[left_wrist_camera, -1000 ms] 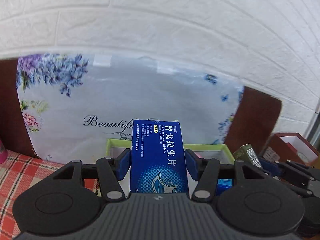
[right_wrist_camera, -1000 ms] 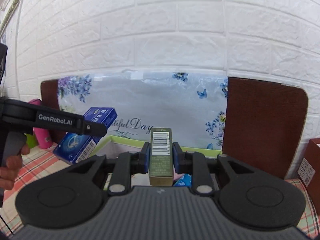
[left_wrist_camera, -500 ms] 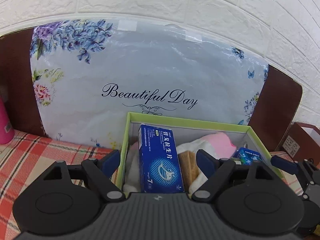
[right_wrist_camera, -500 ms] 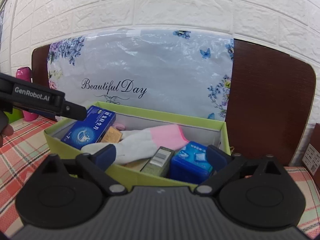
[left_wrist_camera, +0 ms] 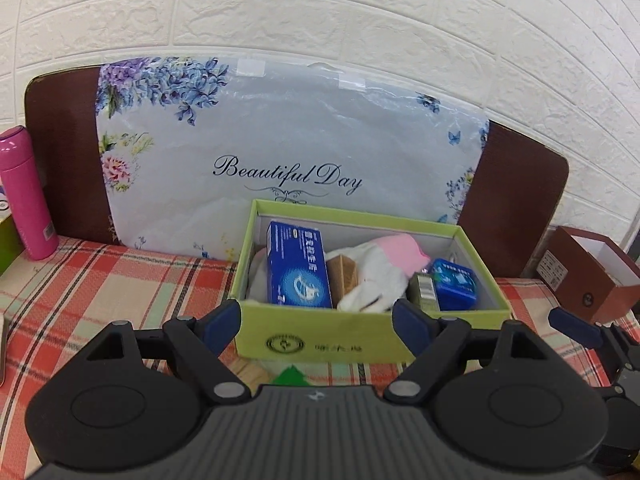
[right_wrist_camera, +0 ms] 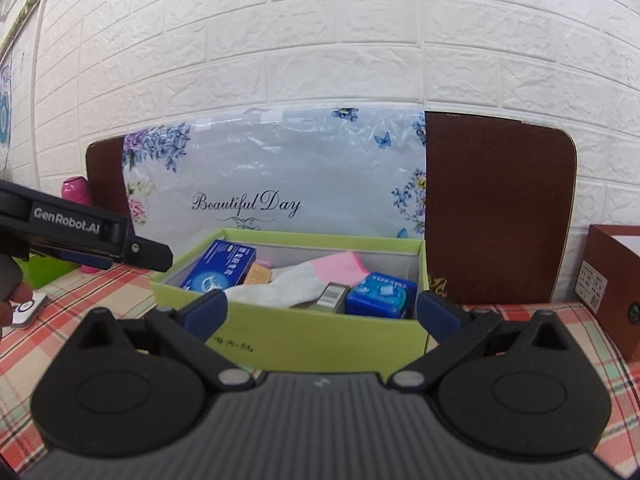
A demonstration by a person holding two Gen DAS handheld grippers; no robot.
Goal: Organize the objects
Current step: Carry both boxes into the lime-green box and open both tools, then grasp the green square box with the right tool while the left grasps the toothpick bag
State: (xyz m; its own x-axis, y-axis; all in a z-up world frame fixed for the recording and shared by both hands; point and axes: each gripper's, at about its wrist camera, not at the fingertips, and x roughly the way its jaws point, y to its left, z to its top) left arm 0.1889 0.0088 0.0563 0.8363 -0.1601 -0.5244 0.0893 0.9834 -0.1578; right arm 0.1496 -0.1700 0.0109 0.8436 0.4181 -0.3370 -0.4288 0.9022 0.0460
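The green box (left_wrist_camera: 328, 342) stands on the plaid table (left_wrist_camera: 120, 292), its near wall hiding the lower parts of what lies inside; a blue carton (left_wrist_camera: 298, 270) leans at the left, a tan item (left_wrist_camera: 343, 276) beside it is mostly covered, a white and pink sock (left_wrist_camera: 380, 272) lies across the middle, a barcoded olive pack (right_wrist_camera: 333, 295) is half buried, and a blue case (right_wrist_camera: 380, 294) sits at the right; print on the cartons is too small to read. The left gripper (left_wrist_camera: 318, 322) and right gripper (right_wrist_camera: 320, 312) are just before the box, jaws spread wide and holding nothing. A brown box (right_wrist_camera: 612, 276) at the right is cut off by the frame edge.
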